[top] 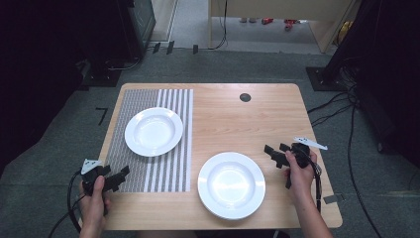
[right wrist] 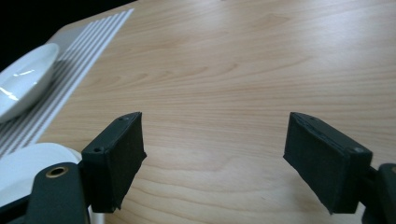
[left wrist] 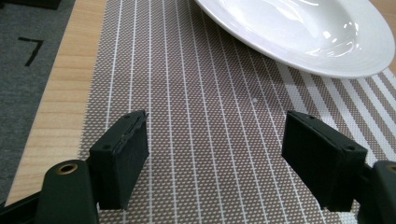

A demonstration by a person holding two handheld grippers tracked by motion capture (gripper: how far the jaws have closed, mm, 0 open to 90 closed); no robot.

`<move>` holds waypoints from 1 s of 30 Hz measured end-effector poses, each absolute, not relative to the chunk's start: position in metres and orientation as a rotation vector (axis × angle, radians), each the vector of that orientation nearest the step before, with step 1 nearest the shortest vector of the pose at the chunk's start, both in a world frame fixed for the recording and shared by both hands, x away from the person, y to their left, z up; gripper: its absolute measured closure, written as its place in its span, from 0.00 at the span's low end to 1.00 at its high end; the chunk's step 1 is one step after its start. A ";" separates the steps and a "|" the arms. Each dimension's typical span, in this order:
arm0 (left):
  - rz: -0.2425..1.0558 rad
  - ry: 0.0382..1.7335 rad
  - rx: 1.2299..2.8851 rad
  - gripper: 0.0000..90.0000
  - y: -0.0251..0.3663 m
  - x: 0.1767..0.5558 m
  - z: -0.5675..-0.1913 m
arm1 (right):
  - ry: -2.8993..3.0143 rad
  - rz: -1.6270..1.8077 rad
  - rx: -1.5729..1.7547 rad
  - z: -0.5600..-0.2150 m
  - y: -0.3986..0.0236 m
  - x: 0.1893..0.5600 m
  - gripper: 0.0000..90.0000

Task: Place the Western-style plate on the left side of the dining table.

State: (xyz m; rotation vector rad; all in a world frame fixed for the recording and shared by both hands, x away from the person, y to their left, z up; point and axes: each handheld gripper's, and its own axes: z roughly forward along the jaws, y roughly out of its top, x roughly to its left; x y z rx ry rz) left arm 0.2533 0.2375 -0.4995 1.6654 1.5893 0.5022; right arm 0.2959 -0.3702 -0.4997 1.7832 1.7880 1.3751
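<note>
High view shows the left claw (top: pixel 116 177) gaping wide and empty over the striped mat (top: pixel 148 173), near the plate (top: pixel 153 131) lying on it. Right claw (top: pixel 275 153) is also wide open and empty above the bare desk (top: pixel 223 119), just beside the second plate (top: pixel 231 185).

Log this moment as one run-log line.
left gripper: open, over placemat | right gripper: open, beside near plate | far plate: on placemat | nothing held

No readable text, labels or numbers on plates, placemat or table.
</note>
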 end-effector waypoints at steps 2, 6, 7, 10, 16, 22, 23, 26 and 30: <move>0.505 1.589 1.670 0.26 0.239 0.252 -0.500 | 1.782 1.360 1.796 -0.503 -0.375 0.294 0.22; 0.509 1.586 1.679 0.26 0.240 0.249 -0.501 | 1.776 1.329 1.816 -0.508 -0.383 0.290 0.21; 0.514 1.585 1.689 0.26 0.240 0.247 -0.501 | 1.772 1.320 1.819 -0.509 -0.385 0.288 0.21; 0.517 1.584 1.693 0.26 0.241 0.245 -0.502 | 1.765 1.291 1.829 -0.510 -0.391 0.285 0.21; 0.523 1.580 1.717 0.26 0.241 0.242 -0.504 | 1.751 1.250 1.847 -0.514 -0.403 0.279 0.21; 0.528 1.580 1.727 0.26 0.243 0.239 -0.505 | 1.727 1.220 1.871 -0.517 -0.417 0.271 0.20; 0.532 1.582 1.729 0.26 0.244 0.238 -0.505 | 1.722 1.212 1.870 -0.518 -0.420 0.269 0.20; 0.539 1.583 1.734 0.26 0.246 0.236 -0.506 | 1.715 1.181 1.879 -0.519 -0.425 0.266 0.19; 0.552 1.585 1.752 0.26 0.247 0.234 -0.509 | 1.700 1.168 1.893 -0.522 -0.433 0.260 0.19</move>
